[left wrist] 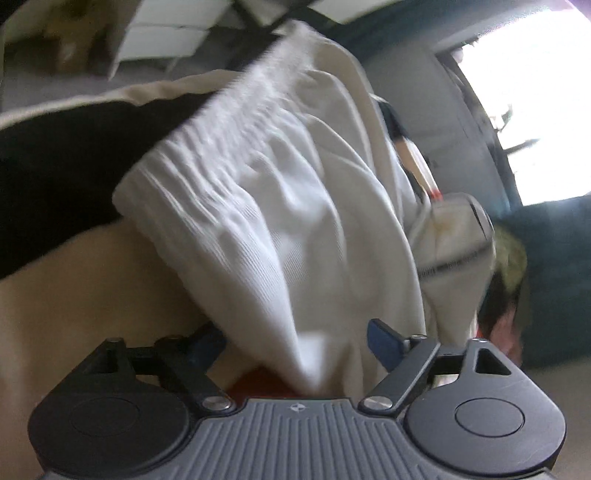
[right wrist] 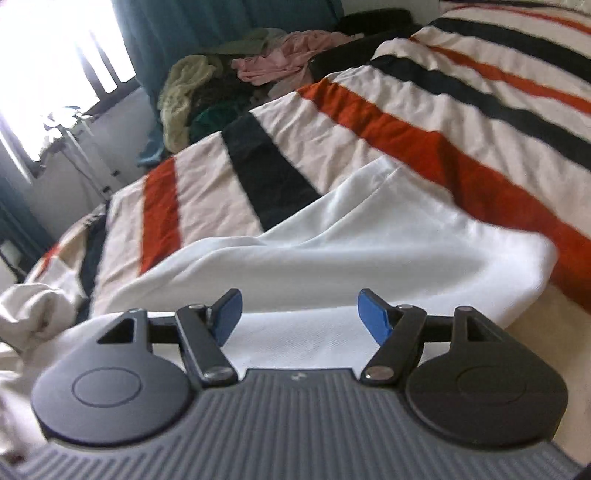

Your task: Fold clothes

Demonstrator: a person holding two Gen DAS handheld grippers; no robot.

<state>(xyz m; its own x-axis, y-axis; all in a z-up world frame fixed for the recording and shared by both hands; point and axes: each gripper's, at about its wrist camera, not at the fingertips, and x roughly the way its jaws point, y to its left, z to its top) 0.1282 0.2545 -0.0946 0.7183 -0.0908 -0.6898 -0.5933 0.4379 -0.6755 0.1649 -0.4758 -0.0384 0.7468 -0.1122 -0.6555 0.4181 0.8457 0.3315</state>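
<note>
A white garment (left wrist: 280, 206) with a ribbed elastic band lies bunched on the striped bedspread (left wrist: 92, 295). One end of it runs down between the blue fingers of my left gripper (left wrist: 295, 343). Those fingers stand wide apart and neither pad presses on the cloth. In the right wrist view the same white garment (right wrist: 369, 240) lies spread over the orange, black and cream bedspread (right wrist: 406, 122). My right gripper (right wrist: 301, 317) hovers just over its near edge, open, with cloth under the gap and nothing pinched.
A heap of green and pink clothes (right wrist: 229, 81) sits at the far end of the bed. A bright window (right wrist: 48, 55) and a teal curtain (right wrist: 221, 22) lie beyond it. A cream zippered piece (left wrist: 454, 243) lies to the right of the garment. White drawers (left wrist: 166, 33) stand behind.
</note>
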